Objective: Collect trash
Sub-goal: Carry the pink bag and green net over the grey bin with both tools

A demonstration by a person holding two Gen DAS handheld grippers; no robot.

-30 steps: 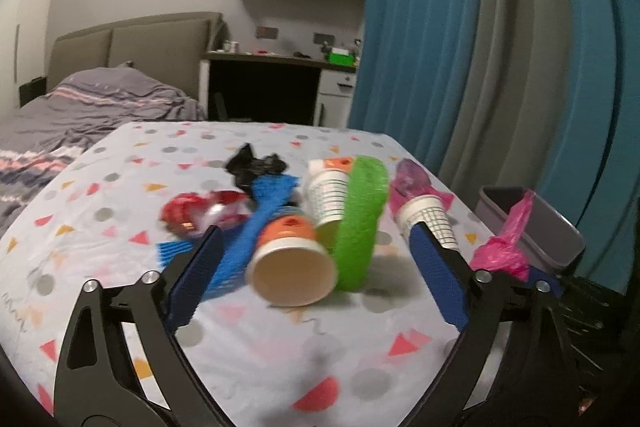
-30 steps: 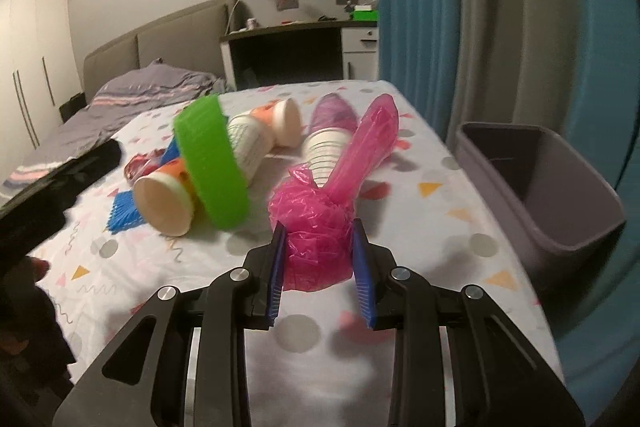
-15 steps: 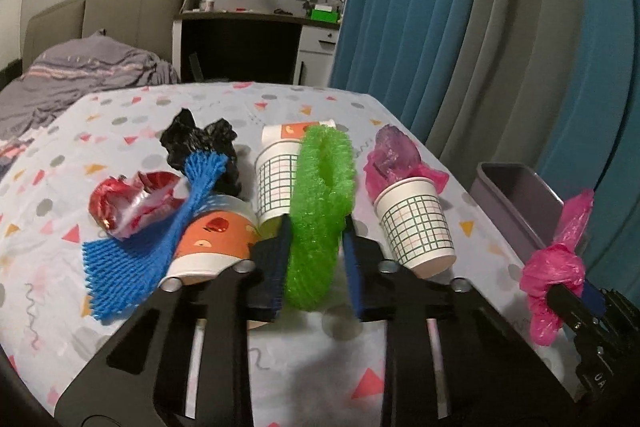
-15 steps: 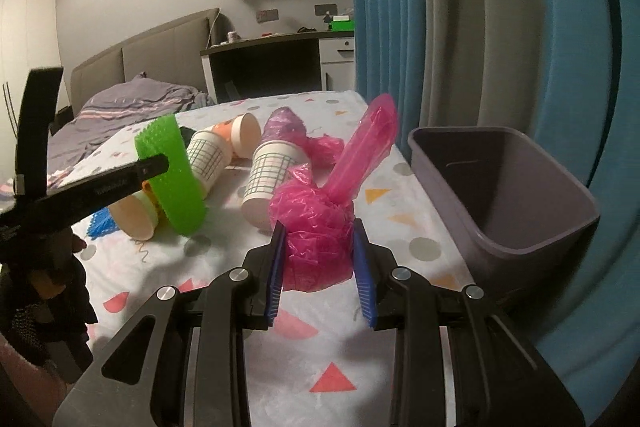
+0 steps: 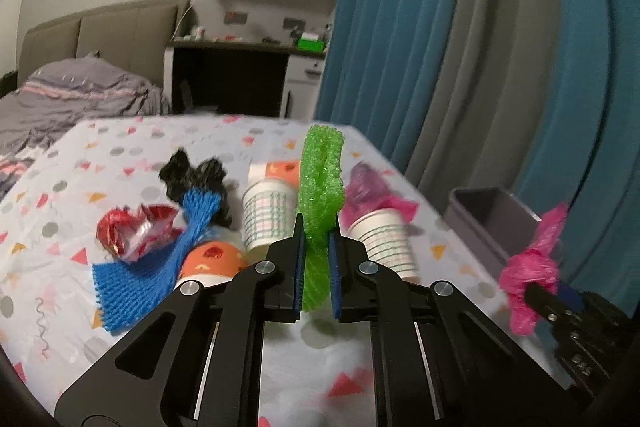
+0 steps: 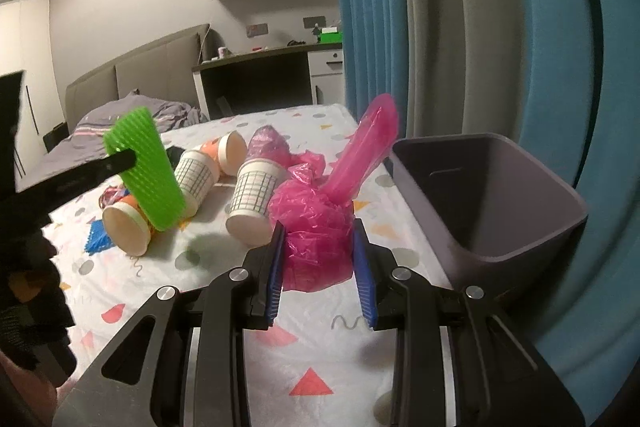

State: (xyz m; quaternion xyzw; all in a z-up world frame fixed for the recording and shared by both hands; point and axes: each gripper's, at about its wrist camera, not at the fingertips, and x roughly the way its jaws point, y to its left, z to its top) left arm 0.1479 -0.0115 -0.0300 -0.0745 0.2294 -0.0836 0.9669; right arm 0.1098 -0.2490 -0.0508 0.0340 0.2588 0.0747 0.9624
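My left gripper [image 5: 316, 267] is shut on a green foam net sleeve [image 5: 321, 187] and holds it lifted above the table; the sleeve also shows in the right wrist view [image 6: 146, 171]. My right gripper [image 6: 318, 263] is shut on a crumpled pink plastic bag [image 6: 320, 223], held above the table just left of the grey bin [image 6: 488, 203]. The bag also shows in the left wrist view [image 5: 528, 267], with the bin [image 5: 484, 223] behind it.
On the patterned tablecloth [image 5: 280, 359] lie paper cups [image 5: 268, 211], [image 5: 384, 243], an orange cup [image 5: 208, 259], a blue foam net [image 5: 160, 267], a red wrapper [image 5: 132, 231], a black bag [image 5: 196, 175] and a purple-pink bag [image 5: 372, 187]. Blue and grey curtains hang at the right.
My left gripper has closed on the green sleeve and lifted it off the cups. My right gripper has carried the pink bag up and toward the bin.
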